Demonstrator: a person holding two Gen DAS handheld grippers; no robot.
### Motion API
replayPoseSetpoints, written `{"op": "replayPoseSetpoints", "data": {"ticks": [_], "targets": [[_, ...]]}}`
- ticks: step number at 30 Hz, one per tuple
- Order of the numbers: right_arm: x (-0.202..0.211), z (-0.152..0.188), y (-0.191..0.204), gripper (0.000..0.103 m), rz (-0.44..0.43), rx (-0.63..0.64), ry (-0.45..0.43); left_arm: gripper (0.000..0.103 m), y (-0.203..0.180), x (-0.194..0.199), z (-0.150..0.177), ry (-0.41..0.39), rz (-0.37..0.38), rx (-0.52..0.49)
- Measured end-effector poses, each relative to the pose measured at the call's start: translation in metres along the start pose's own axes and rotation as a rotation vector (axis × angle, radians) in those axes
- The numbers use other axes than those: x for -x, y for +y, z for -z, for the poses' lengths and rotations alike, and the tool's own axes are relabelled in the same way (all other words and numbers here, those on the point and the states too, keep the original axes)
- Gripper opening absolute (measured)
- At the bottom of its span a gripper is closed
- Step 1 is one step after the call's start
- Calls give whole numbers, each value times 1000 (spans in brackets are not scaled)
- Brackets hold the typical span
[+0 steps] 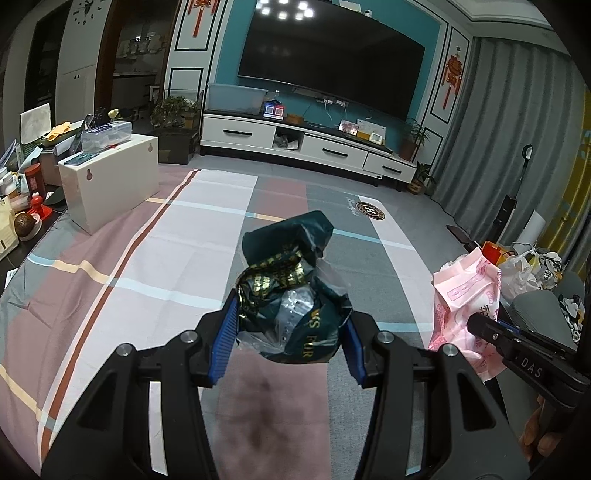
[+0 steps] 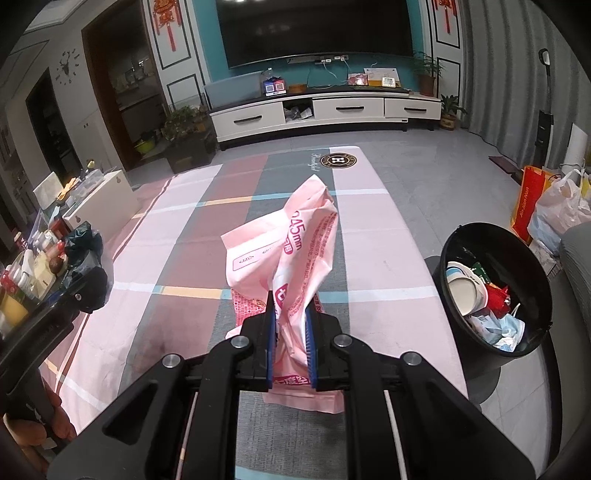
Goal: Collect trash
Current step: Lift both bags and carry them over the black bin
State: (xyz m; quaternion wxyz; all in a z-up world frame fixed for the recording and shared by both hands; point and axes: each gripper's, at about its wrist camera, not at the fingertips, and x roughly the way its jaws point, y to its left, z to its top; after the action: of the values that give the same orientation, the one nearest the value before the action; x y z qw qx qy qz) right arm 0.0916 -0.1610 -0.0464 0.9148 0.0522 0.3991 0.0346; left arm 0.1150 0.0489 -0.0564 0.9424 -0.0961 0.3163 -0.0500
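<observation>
In the left wrist view the left tongs sit at the lower middle of the frame, their blue pads pressed against both sides of a crumpled dark green wrapper with gold print and clear plastic bunched in it; the tongs stand about half apart and hold this bundle above a checked cloth of pink, grey and white blocks that covers the surface below. At the right edge of that frame the right tongs come in from the lower right, gripping a pink plastic package. The right wrist view shows this grip closely: the right tongs are drawn narrow, with the pink plastic package pinched between the blue pads and rising crumpled toward the middle of the frame, over the same checked cloth. At the right of this frame, just beside the edge of the cloth, a black bin stands on the floor, holding a paper cup, a blue face mask and red and green scraps. At the left edge the left tongs appear dimly with the dark wrapper. A white cabinet under a large dark screen fills the top of the frame, and a white box sits at the left of the left wrist view.
</observation>
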Motion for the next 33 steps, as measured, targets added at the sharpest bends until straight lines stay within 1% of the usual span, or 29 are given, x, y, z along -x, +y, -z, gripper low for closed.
{"op": "replayPoseSetpoints", "data": {"ticks": [5, 14, 21, 26, 33], "targets": [[2, 2, -8, 14, 7, -13, -2, 51, -7, -3, 1, -2, 14, -16], [6, 7, -24, 14, -2, -38, -5, 51, -19, -8, 4, -6, -2, -60], [7, 10, -33, 14, -9, -44, -9, 51, -33, -11, 10, 7, -13, -114], [9, 11, -38, 14, -17, -47, -22, 51, -40, -11, 15, 29, -13, -127], [12, 13, -41, 14, -22, -45, -30, 51, -52, -7, 21, 37, -21, -163]]}}
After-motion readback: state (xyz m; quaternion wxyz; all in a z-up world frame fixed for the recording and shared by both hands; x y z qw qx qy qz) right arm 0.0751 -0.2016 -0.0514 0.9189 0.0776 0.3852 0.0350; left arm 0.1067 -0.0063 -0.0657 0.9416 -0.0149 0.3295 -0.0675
